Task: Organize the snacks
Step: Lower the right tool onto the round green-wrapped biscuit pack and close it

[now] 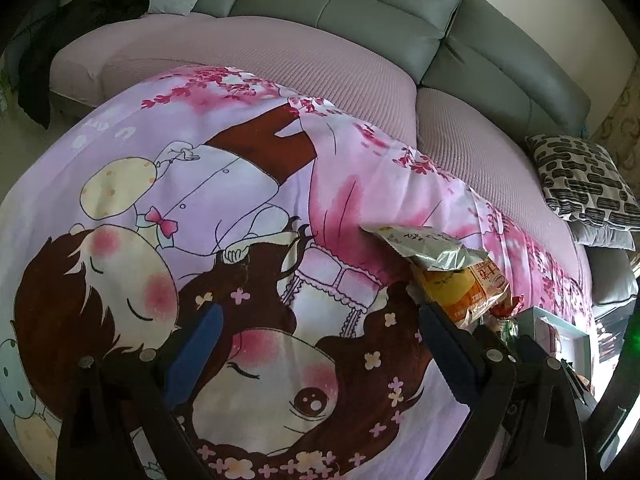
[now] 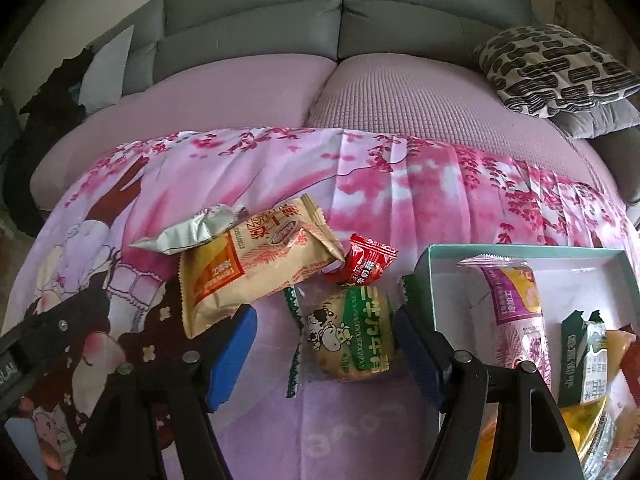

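Left wrist view: the left gripper (image 1: 320, 328) hangs over the cartoon-print cloth (image 1: 224, 184) with its blue pads spread wide and nothing between them. Relative to the tan snack bag (image 1: 476, 292), a silver packet (image 1: 432, 248) lies against its far side and partly on top, and the teal box (image 1: 568, 328) stands just past it toward the right edge.

Right wrist view: the right gripper (image 2: 324, 340) is released, its pads on either side of the green cow-print cake packet (image 2: 352, 336), not pressing it. This packet lies on the cloth just in front of the tan snack bag, with a red candy (image 2: 364, 260) touching the bag's right end and the silver packet at its left end. The teal box, right of the bag, holds a pink-purple packet (image 2: 516, 312) and other snacks.
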Demonstrator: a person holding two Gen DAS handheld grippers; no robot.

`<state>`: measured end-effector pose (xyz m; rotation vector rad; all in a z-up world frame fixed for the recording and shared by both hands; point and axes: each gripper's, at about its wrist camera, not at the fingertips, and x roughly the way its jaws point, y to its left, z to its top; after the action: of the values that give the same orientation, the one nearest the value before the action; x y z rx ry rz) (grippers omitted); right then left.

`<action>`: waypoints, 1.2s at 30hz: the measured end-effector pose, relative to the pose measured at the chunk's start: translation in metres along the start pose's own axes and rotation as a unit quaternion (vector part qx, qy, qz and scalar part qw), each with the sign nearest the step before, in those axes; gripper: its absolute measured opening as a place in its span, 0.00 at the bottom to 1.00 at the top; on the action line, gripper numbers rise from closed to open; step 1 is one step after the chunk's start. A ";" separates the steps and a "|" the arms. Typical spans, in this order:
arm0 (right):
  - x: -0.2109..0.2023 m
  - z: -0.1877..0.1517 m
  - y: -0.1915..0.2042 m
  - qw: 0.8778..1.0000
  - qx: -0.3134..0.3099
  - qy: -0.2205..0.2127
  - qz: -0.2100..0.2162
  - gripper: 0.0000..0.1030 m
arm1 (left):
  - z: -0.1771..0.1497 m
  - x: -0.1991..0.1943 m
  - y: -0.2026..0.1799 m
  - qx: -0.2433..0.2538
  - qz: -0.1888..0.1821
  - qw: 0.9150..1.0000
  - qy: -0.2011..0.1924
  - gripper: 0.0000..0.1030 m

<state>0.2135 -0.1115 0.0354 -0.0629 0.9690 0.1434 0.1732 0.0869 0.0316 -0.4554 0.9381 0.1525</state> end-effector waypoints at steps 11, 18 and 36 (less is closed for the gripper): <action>-0.002 -0.002 -0.002 1.000 -0.004 0.005 0.015 0.73 | -0.002 -0.006 0.007 -0.009 -0.006 1.000 -0.003 0.96; -0.009 -0.002 0.003 0.998 -0.003 0.014 0.064 0.72 | -0.003 -0.004 0.009 -0.011 -0.011 1.000 0.001 0.96; 0.010 0.011 0.004 0.999 -0.042 0.029 -0.013 0.72 | -0.003 -0.002 0.014 -0.020 -0.016 1.000 0.005 0.96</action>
<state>0.2273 -0.1053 0.0330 -0.1577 1.0195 0.1580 0.1656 0.0982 0.0277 -0.5078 0.9388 0.1408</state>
